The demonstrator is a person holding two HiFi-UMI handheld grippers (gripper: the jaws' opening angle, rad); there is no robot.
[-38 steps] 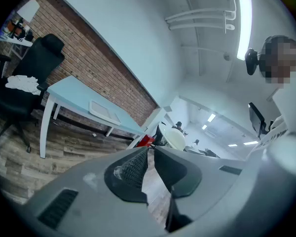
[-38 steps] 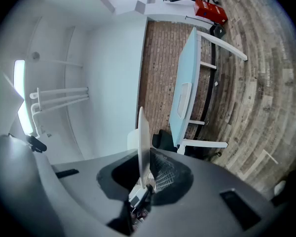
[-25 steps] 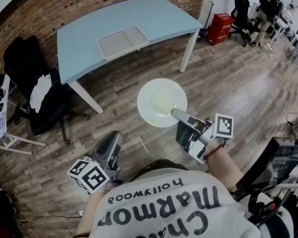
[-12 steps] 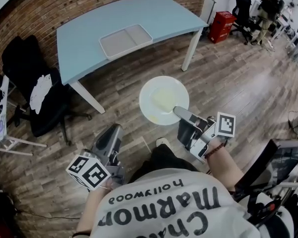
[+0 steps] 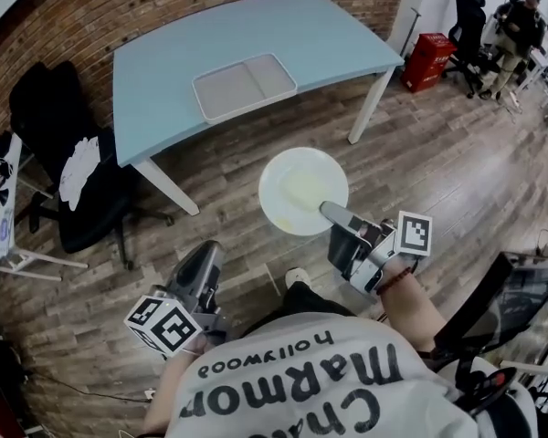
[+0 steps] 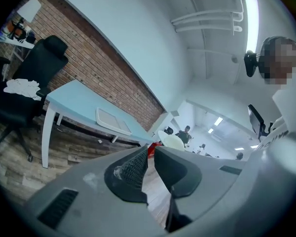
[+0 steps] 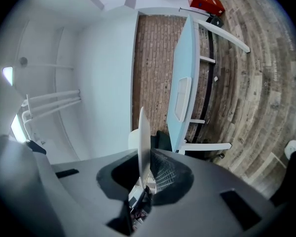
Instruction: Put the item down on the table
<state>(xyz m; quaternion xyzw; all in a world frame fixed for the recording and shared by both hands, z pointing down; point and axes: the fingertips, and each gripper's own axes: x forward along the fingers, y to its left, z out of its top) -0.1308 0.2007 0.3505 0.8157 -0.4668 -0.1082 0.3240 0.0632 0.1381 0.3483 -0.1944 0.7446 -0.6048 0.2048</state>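
A white plate (image 5: 301, 188) hangs over the wooden floor, level, with my right gripper (image 5: 327, 211) shut on its near rim. In the right gripper view the plate (image 7: 143, 132) shows edge-on between the jaws of the right gripper (image 7: 147, 154). My left gripper (image 5: 204, 265) is low at the left, shut, with nothing between its jaws; the left gripper view shows the left gripper (image 6: 150, 151) with only a thin slit. The light blue table (image 5: 183, 39) stands ahead, with a grey two-part tray (image 5: 245, 86) on it.
A black office chair (image 5: 68, 176) with white cloth on its seat stands left of the table. A red box (image 5: 432, 62), more chairs and a person (image 5: 521, 16) are at the far right. A dark chair back (image 5: 507, 299) is close on my right.
The table and tray have shifted nearer and to the right in the head view. The plate stays in the right gripper, and the left gripper has barely moved.
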